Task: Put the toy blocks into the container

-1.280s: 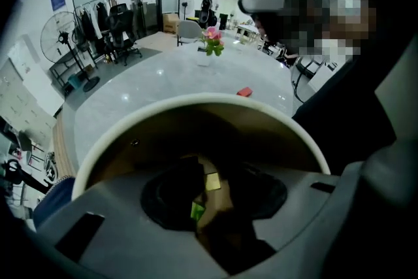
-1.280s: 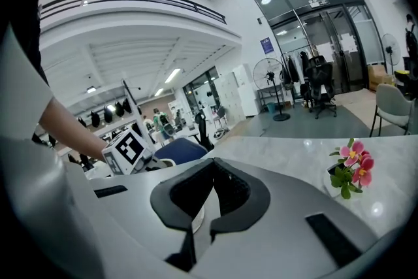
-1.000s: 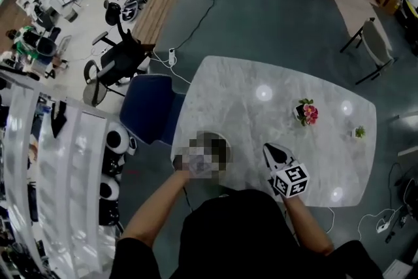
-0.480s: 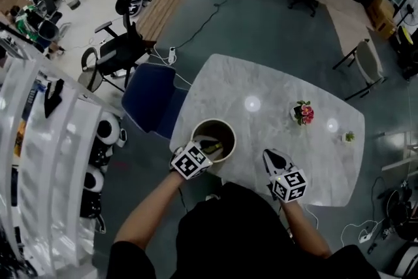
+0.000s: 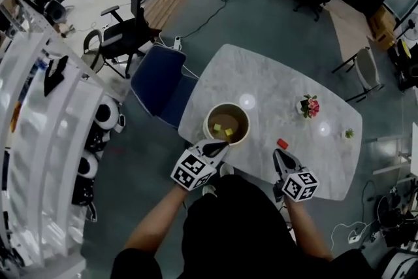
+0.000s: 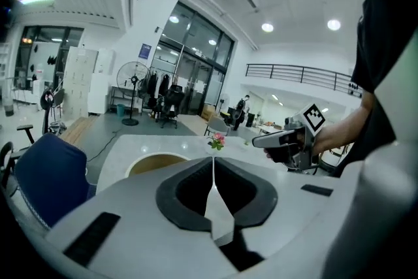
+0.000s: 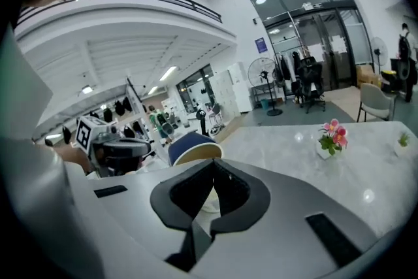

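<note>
The container (image 5: 210, 119) stands at the marble table's (image 5: 274, 85) near-left corner, close to the edge. The middle and far side of the surface give open room, with a flower pot (image 5: 307, 106) and a small green plant (image 5: 349, 134) toward the right edge. A red block (image 5: 282, 143) lies near the near edge, apart from the container and just ahead of the right gripper (image 5: 279, 153). Only the head view shows that block and the two yellow blocks (image 5: 217, 129) inside the container — the gripper views catch just its rim. The left gripper (image 5: 221, 146) is by the container's near rim, jaws pressed together with nothing between them. The right gripper is likewise closed and empty.
</note>
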Demonstrator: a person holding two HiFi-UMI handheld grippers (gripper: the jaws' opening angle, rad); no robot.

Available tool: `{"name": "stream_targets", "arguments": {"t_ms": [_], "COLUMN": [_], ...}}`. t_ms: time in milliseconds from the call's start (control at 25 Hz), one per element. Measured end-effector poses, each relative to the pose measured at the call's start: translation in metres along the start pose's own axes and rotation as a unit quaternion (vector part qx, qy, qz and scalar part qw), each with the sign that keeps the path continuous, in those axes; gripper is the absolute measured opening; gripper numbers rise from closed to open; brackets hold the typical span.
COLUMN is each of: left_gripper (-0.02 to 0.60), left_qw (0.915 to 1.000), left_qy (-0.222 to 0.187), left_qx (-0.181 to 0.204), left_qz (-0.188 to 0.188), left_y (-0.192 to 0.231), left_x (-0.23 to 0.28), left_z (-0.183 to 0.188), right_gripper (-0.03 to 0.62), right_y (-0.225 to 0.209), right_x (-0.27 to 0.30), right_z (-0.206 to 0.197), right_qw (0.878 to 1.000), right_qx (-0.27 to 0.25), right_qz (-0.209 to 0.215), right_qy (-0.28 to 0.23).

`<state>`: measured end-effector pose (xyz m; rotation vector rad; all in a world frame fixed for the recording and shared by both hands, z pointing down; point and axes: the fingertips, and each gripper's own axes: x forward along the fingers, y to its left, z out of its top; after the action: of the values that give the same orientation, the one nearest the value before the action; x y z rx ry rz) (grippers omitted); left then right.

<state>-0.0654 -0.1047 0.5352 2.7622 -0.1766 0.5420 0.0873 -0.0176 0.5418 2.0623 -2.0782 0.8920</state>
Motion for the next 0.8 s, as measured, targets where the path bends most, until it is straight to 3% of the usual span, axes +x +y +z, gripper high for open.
{"name": "stream_targets", "arguments": {"t_ms": [400, 680, 800], "left_gripper": [0.006, 0.007, 0.007], "left_qw": [0.9971, 0.9949, 0.9930], "left_qy": [-0.018, -0.036, -0.046], "left_qx": [-0.074, -0.091, -0.102], "left_qz": [-0.002, 0.023, 0.037], "left_y": [-0.055, -0.065, -0.076], "left_x": [-0.021, 0.003, 0.024], "left_z": [-0.065, -0.062, -0.055], "right_gripper": [0.000, 0.000, 0.000], "right_y": [0.004, -0.018, -0.045], "right_x": [0.002, -0.010, -0.019], "right_z": [-0.014, -0.011, -0.012], "right_qw": [1.000, 0.998, 0.998], "right_qx": [-0.008, -0.063, -0.058], "right_qz": [-0.012, -0.007, -0.006], "right_qy": [0.021, 0.028, 0.033]}}
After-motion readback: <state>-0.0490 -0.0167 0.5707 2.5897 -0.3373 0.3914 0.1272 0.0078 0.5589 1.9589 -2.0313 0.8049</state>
